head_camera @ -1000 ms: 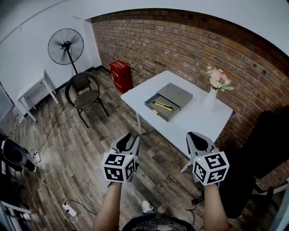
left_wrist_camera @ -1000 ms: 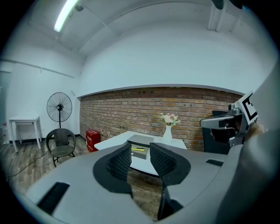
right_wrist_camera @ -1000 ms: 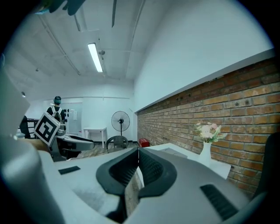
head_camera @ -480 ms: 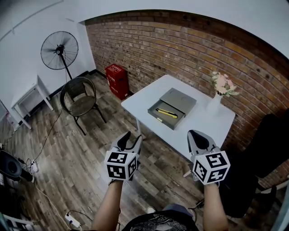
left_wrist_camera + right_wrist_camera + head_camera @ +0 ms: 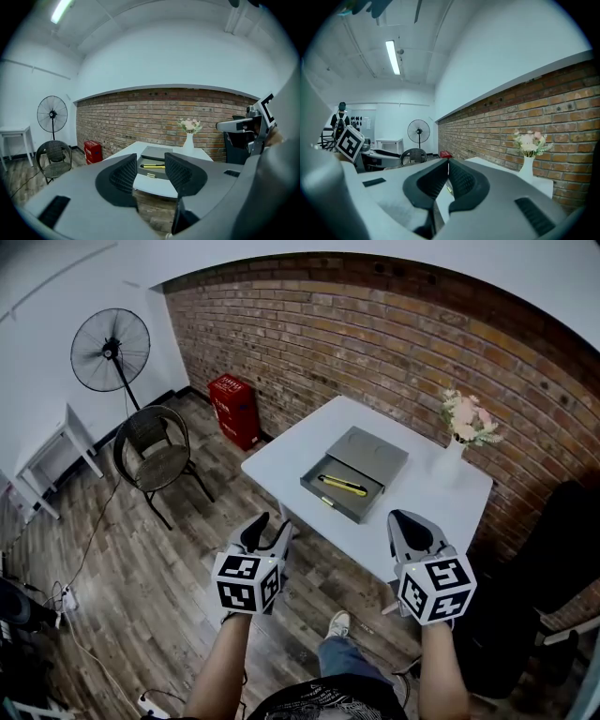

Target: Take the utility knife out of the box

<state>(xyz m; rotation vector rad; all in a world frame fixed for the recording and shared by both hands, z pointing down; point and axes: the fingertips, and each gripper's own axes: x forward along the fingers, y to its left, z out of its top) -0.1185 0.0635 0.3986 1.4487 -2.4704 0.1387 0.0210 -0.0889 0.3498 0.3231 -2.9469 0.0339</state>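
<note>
A grey box lies with its drawer open on the white table, and the yellow utility knife lies in the drawer. My left gripper hovers over the floor short of the table's near edge; its jaws have just been opening and stand open and empty. Looking along them in the left gripper view, the knife and box show far off between the jaws of the left gripper. My right gripper is level with it on the right, shut on nothing, tips meeting.
A white vase of flowers stands on the table's far right by the brick wall. A wicker chair, a standing fan and a red crate are at the left. A dark chair sits at the right.
The table and box have come nearer as both grippers advanced towards them. The left jaws stand wider apart than a second ago. A foot now shows below.
</note>
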